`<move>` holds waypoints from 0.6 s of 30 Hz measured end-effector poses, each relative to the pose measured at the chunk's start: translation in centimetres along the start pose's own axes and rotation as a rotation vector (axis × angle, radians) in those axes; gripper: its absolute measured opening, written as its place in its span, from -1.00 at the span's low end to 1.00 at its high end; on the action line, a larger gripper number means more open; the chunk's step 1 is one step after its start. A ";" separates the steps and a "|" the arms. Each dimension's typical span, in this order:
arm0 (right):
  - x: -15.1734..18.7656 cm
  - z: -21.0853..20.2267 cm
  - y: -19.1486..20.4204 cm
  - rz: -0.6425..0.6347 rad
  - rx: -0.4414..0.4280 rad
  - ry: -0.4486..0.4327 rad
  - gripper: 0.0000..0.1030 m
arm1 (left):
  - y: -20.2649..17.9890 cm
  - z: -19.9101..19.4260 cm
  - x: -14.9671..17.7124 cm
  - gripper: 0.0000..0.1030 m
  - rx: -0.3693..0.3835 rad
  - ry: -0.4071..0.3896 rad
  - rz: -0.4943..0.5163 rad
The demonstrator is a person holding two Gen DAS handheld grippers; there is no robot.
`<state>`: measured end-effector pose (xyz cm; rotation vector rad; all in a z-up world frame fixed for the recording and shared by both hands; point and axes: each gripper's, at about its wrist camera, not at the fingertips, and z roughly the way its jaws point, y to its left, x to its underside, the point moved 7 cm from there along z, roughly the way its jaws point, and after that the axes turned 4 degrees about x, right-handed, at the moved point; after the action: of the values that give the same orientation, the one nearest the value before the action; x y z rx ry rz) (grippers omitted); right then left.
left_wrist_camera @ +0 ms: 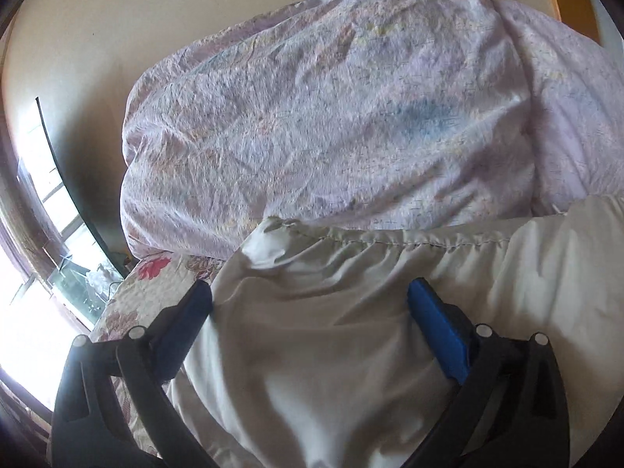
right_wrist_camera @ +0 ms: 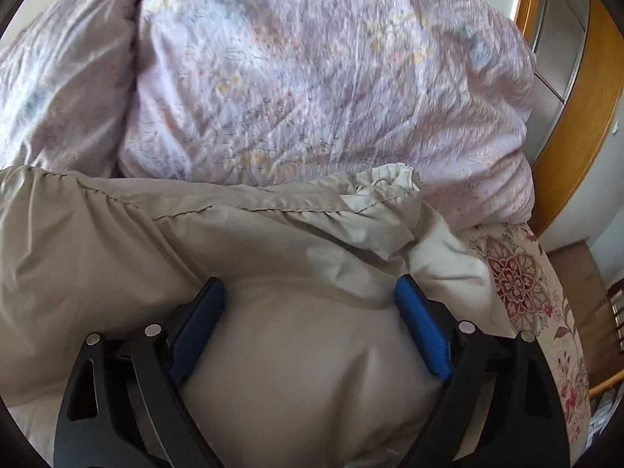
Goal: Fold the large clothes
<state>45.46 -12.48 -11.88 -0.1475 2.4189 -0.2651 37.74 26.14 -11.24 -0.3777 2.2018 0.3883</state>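
Both jaws stand wide open over puffy beige fabric. The left gripper (left_wrist_camera: 310, 292) and right gripper (right_wrist_camera: 310, 286) sit low in frame on the garment (left_wrist_camera: 351, 312), which fills the lower halves. A lilac duvet (left_wrist_camera: 331, 117) heaps above, on a floral sheet (right_wrist_camera: 518, 273).

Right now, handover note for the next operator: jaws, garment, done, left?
Left gripper: jaws open, straddling a bulge of the puffy beige padded garment, not clamped.
Right gripper: jaws open as well, over the same garment nearer its bunched right end.
The garment lies across the floral-print bedsheet, its stitched hem against the crumpled lilac patterned duvet behind.
Done: garment looks laid out, perhaps folded once; cannot tell for sure.
Left: probably close on the fabric, finish folding and flatten.
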 end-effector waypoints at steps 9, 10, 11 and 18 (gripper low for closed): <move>-0.2 3.6 -0.2 0.080 -0.003 0.033 0.86 | 0.7 5.3 0.8 0.97 0.035 0.132 -0.104; -0.2 4.0 -0.3 0.088 -0.005 0.036 0.87 | 0.8 5.8 0.8 0.97 0.046 0.140 -0.117; -0.2 4.2 -0.3 0.095 -0.005 0.037 0.88 | 0.8 6.1 1.0 0.97 0.054 0.144 -0.128; -0.3 5.6 -0.4 0.100 0.001 0.051 0.92 | 0.9 7.8 1.6 0.97 0.078 0.166 -0.165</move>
<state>49.37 -13.61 -15.76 -0.0192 2.4684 -0.2270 41.86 29.86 -16.95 -0.5617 2.3181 0.1862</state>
